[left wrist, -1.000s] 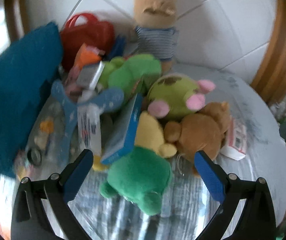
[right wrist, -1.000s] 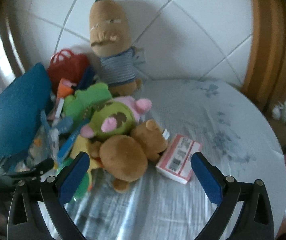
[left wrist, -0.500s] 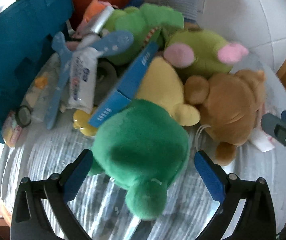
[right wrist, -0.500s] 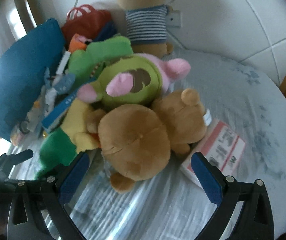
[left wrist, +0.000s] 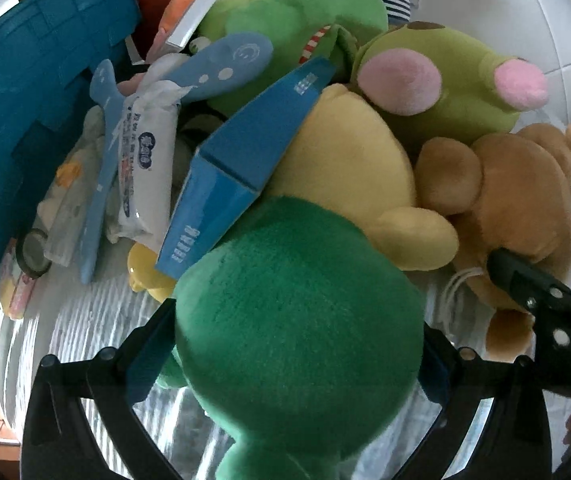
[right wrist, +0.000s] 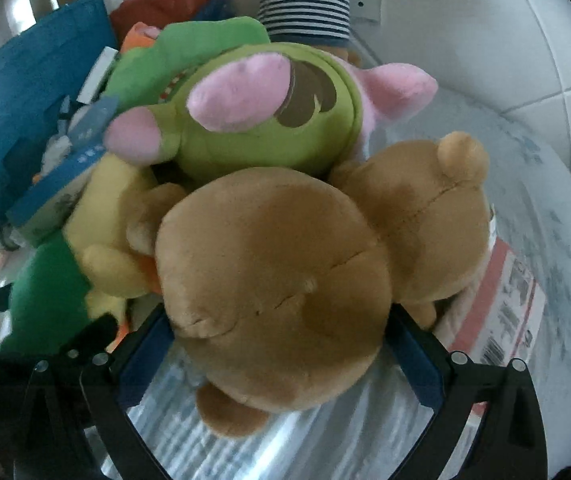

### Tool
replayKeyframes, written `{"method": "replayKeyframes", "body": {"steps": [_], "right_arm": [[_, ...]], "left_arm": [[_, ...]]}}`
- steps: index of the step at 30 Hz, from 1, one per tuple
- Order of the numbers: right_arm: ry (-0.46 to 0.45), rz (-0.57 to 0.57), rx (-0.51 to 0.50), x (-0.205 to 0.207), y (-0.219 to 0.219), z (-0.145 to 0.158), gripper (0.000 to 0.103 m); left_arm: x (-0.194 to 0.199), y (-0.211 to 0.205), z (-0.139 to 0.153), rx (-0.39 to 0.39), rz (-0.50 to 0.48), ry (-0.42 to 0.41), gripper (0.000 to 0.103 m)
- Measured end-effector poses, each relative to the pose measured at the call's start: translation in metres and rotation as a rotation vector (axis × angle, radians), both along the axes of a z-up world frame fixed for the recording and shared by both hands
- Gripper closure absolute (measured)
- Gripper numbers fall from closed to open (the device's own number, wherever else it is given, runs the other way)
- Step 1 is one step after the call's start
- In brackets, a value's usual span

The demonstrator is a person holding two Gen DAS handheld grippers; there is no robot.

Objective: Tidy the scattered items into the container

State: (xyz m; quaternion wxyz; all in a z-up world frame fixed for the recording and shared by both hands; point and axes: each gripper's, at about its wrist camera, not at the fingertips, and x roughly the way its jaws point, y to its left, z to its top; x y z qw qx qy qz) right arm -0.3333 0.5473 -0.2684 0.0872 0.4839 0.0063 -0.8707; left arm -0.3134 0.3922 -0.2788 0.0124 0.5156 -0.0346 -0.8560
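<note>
Our left gripper (left wrist: 297,356) straddles the green plush (left wrist: 297,320), our right gripper (right wrist: 277,344) the brown bear (right wrist: 273,280); both sit wide, atop the tabletop (right wrist: 545,208) pile.

Right gripper (right wrist: 279,344) spread wide around brown teddy bear (right wrist: 273,292), blue pads on either side of its round body, contact unclear. Behind the bear, lime-green plush with pink ears (right wrist: 269,120); to the left, yellow plush (right wrist: 105,216) and dark green plush (right wrist: 45,292). At right, pink-and-white box (right wrist: 505,312) flat on pale tablecloth (right wrist: 545,200). Far left, teal container (right wrist: 9,112).
</note>
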Motion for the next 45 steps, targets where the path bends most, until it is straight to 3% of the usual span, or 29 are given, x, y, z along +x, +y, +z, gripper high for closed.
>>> {"method": "replayKeyframes", "body": {"steps": [4,8,10,16,21,32,40,45], "right_arm": [[0.053,-0.015,-0.02,-0.002,0.002,-0.005,0.0],[0.049,-0.013,-0.025,-0.004,0.004,-0.008,0.0],[0.046,-0.012,-0.037,-0.001,0.006,-0.006,0.007],[-0.007,0.032,-0.167,0.03,0.013,0.012,0.013],[-0.005,0.118,-0.229,0.073,-0.013,0.028,0.014],[0.082,0.088,-0.193,0.103,-0.026,0.078,0.016],[0.085,0.05,-0.167,0.12,-0.027,0.085,0.017],[0.113,0.084,-0.163,0.121,-0.031,0.099,0.022]], "left_arm": [[0.0,-0.007,0.001,0.022,-0.01,0.031,0.001],[0.006,-0.013,0.009,0.043,-0.011,0.048,0.016],[0.01,-0.016,0.014,0.053,-0.009,0.055,0.019],[0.04,-0.04,0.04,0.045,0.009,0.085,0.02],[0.07,-0.069,0.061,0.024,0.05,0.103,0.02],[0.089,-0.098,0.092,0.051,0.026,0.183,0.02],[0.1,-0.097,0.097,0.072,-0.005,0.182,0.02],[0.108,-0.09,0.108,0.088,-0.003,0.201,0.02]]}}
